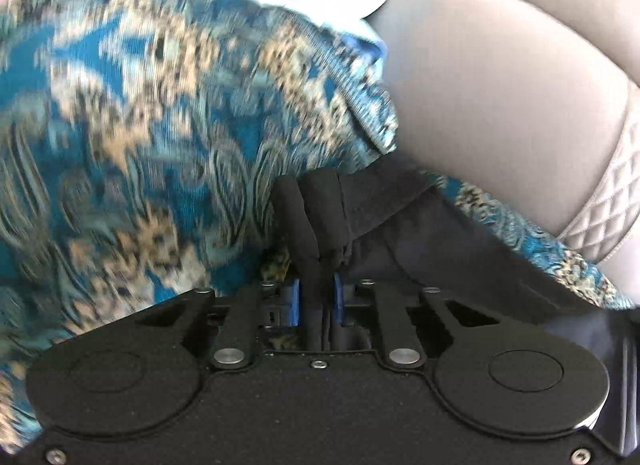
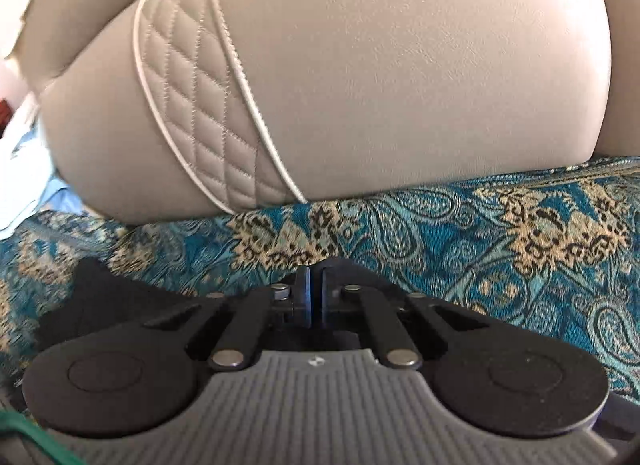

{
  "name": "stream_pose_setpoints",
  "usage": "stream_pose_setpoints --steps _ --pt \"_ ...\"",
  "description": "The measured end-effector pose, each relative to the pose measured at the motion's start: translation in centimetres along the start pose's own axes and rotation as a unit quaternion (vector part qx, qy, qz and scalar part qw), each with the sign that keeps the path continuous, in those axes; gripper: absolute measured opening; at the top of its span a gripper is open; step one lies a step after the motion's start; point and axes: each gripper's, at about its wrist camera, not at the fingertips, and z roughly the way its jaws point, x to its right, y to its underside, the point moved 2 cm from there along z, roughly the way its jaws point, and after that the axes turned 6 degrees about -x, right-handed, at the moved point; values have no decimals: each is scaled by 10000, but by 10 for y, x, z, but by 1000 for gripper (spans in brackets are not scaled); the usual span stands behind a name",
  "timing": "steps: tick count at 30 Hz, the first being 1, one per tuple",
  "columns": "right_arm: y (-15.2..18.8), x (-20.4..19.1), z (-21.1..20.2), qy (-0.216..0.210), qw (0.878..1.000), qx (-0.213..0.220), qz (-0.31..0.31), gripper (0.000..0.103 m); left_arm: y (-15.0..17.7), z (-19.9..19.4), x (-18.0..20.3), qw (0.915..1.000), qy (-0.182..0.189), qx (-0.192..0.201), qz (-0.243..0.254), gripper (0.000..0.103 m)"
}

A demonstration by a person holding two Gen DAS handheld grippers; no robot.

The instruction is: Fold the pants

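Black pants [image 1: 460, 233] lie on the teal paisley cover [image 1: 140, 125], just beside the beige cushion [image 1: 500, 65]; the left claw [image 1: 316, 201] is clamped on a bunched fold. In the right wrist view, the right claw [image 2: 314, 277] is closed below that cushion [image 2: 400, 65], black cloth [image 2: 96, 293] to its left; whether it pinches any cannot be told.

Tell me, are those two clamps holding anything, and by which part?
The left gripper pinches the black fabric pants at a bunched edge. The right gripper is shut; any hold there cannot be told.
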Motion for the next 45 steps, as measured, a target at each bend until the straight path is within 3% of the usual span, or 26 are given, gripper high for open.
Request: stream_pose_setpoints --steps 6,7,9,10,11,13,14,16,18,21,24,29,30,33,36,39,43,45 --pt "-12 3 36 -44 9992 -162 353 12 -6 6 -18 9986 -125 -515 35 17" --pt "-11 4 43 7 9988 -228 431 35 -7 13 -20 9977 -168 -660 34 20" --pt "-6 9 40 -50 9969 -118 781 50 -9 23 -21 9962 -256 -828 47 28" --pt "-2 12 32 -137 9949 -12 997 71 -11 24 -21 9957 -392 -839 36 38" --pt "3 15 20 -208 9927 161 1176 84 -14 21 -21 9951 -571 -805 17 46" --pt "18 23 -14 -303 9872 638 1431 85 -17 9 -20 9952 -675 -709 25 47" --pt "27 29 -31 -307 9844 797 1539 86 -18 2 -18 9950 -737 -670 103 53" --pt "47 44 -65 -124 9799 1004 1721 86 -17 -16 -9 9937 -915 -563 330 62" --pt "70 62 -94 253 9754 1081 1904 86 -16 -30 4 9931 -862 -532 587 63" --pt "115 101 -132 916 9647 947 2281 85 -5 -49 35 9899 -680 -618 1077 60" --pt "154 148 -163 1554 9494 689 2641 84 13 -60 80 9829 -319 -721 1667 46" --pt "197 238 -196 2755 9165 86 2900 78 62 -62 174 9577 254 -998 2688 40" --pt "203 256 -199 2927 9081 -16 2996 85 75 -62 192 9514 326 -1039 2882 40" --pt "218 306 -221 2863 8932 274 3456 87 114 -60 241 9329 422 -1144 3389 41" --pt "226 343 -251 2964 8717 420 3879 76 145 -54 270 9193 293 -1267 3714 39" --pt "252 364 -288 2862 8543 667 4287 77 159 -56 281 9137 -54 -958 3948 43" --pt "312 382 -317 2815 8119 483 5092 77 161 -55 285 9101 -280 -886 4037 58" --pt "342 389 -320 2730 7890 358 5493 77 156 -51 282 9094 -332 -970 4032 60"
